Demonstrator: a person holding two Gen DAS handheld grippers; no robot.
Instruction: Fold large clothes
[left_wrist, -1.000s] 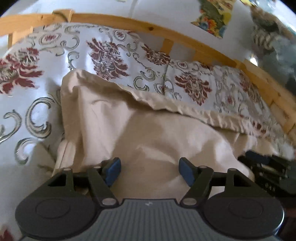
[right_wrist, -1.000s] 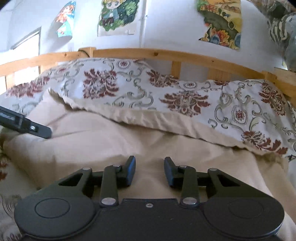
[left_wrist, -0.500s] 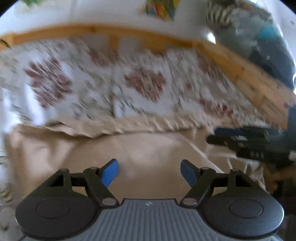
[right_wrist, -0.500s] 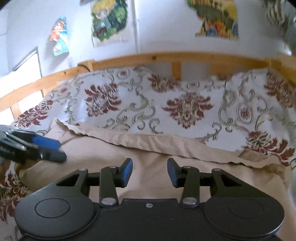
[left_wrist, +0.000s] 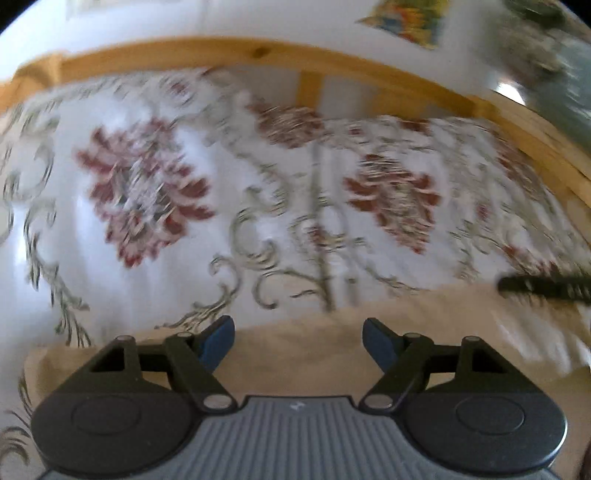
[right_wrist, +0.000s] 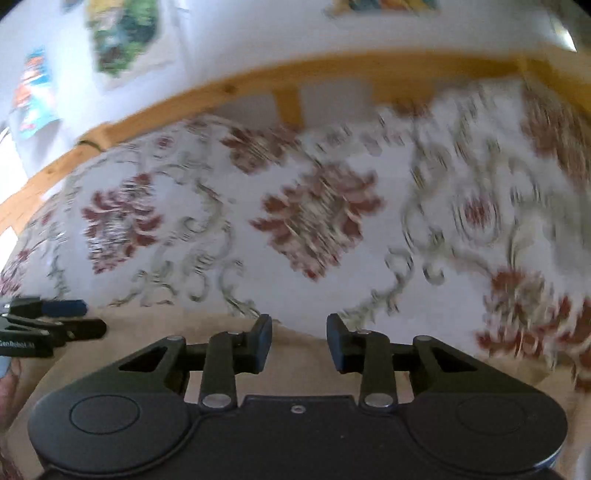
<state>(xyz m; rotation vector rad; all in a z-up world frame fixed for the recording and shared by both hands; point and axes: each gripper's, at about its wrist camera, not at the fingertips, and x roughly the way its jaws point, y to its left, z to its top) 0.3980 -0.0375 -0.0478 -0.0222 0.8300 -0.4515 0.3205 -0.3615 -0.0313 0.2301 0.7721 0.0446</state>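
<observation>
A large beige cloth (left_wrist: 303, 358) lies on a bed covered by a white sheet with dark red flowers (left_wrist: 147, 192). My left gripper (left_wrist: 299, 332) stands wide open over the cloth's far edge, its blue pads apart and nothing between them. My right gripper (right_wrist: 299, 328) hovers over the same beige cloth (right_wrist: 147, 332) near that edge. Its jaws are closing, with only a narrow gap and no cloth pinched. Each gripper shows in the other's view: the left gripper (right_wrist: 55, 325) at the left rim, the right gripper (left_wrist: 543, 290) at the right rim. Both views are blurred.
A wooden bed rail (left_wrist: 258, 55) runs behind the flowered sheet (right_wrist: 317, 221), with a white wall and posters (right_wrist: 125, 37) above it. A pile of grey and patterned things (left_wrist: 546, 55) sits at the upper right.
Both grippers have travelled forward across the beige cloth toward its far edge, so the flowered sheet now fills most of both views. The right jaws widened slightly, then narrowed.
</observation>
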